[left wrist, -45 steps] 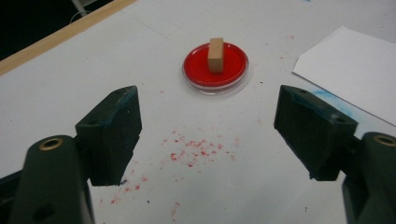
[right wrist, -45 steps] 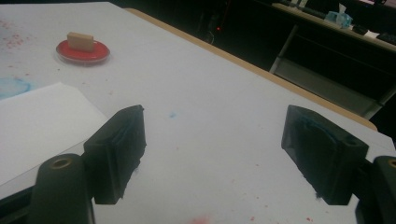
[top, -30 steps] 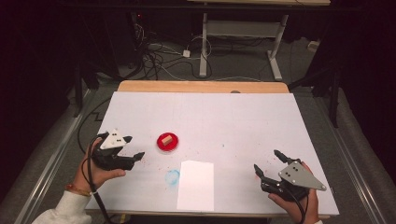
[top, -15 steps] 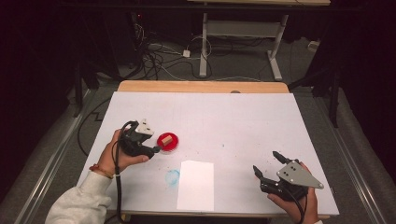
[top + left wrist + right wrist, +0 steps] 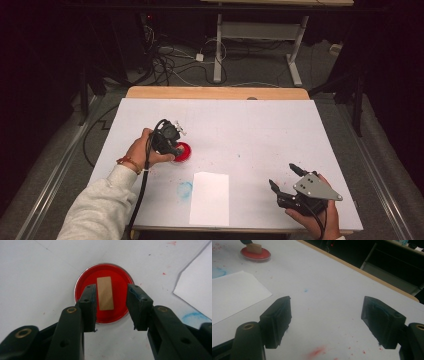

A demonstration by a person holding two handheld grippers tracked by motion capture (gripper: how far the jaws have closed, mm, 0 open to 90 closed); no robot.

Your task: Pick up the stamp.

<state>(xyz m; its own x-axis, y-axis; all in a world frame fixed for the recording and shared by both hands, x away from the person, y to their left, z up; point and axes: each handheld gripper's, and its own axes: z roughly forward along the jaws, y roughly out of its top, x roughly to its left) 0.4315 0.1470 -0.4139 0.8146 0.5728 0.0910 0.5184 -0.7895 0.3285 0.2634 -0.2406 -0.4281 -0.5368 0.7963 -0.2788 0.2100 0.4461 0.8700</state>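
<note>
The left gripper (image 5: 111, 307) has just been narrowing its jaws, which now straddle a small tan block (image 5: 105, 293) without touching it. The block stands in a red dish (image 5: 82, 282) on the white table (image 5: 260, 130), near a sheet of paper (image 5: 210, 198). The right gripper (image 5: 325, 320) rests wide open and empty at the table's near right edge.

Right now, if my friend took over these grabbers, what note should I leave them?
Left hand-held gripper: over the red dish, jaws have just been closing either side of the tan block in it, not yet touching.
Right hand-held gripper: open, holding nothing, near the table's front right corner.
White paper: front centre, beside a blue smudge.
Done: left gripper lined up on the block.
Left: likely close on the block and lift it.
</note>
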